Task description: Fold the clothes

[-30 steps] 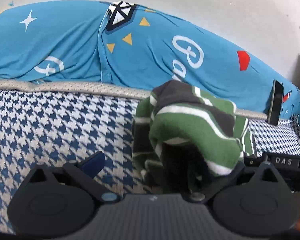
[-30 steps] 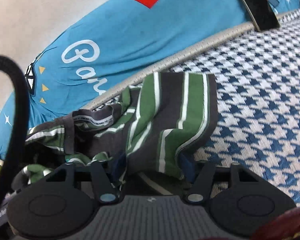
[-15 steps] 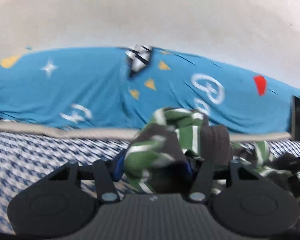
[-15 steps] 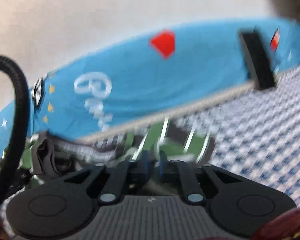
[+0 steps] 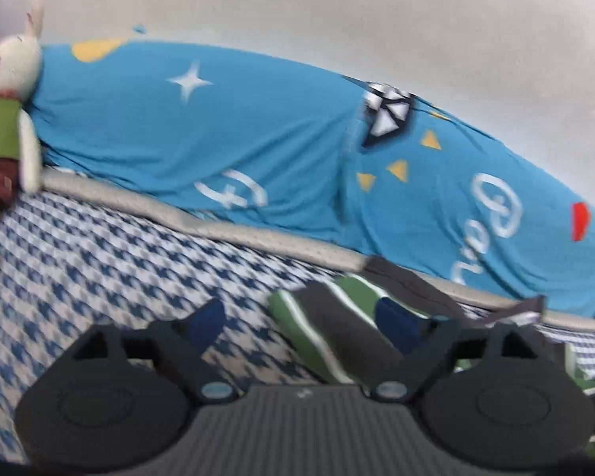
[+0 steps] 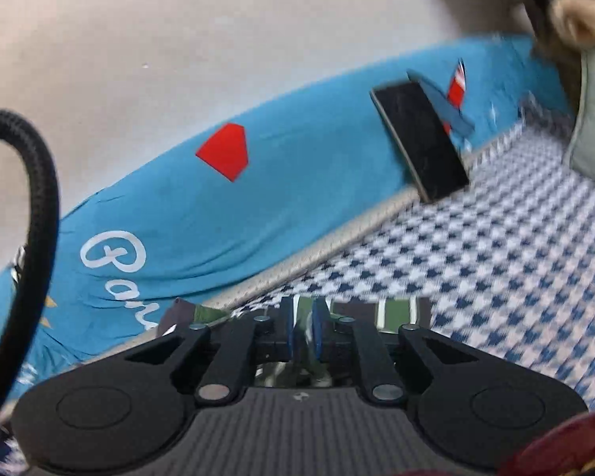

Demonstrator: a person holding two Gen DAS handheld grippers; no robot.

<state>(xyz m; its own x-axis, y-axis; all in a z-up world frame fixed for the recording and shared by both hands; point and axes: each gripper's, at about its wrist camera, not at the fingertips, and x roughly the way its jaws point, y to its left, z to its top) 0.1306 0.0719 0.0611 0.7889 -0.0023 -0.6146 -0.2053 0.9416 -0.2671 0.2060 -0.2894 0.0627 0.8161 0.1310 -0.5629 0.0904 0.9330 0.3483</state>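
Here, a green-and-grey striped garment (image 5: 329,329) lies bunched on a blue houndstooth bed cover (image 5: 99,269), its long axis running roughly alongside the pale mattress edging (image 5: 258,236) below a blue printed sheet (image 5: 218,127). The left gripper (image 5: 301,319) has its fingers spread wide, the cloth lying between them. The right gripper (image 6: 302,331) pinches a fold of the garment between nearly closed pads. A dark phone (image 6: 420,139) leans on the sheet; a plush rabbit (image 5: 8,119) sits far left.
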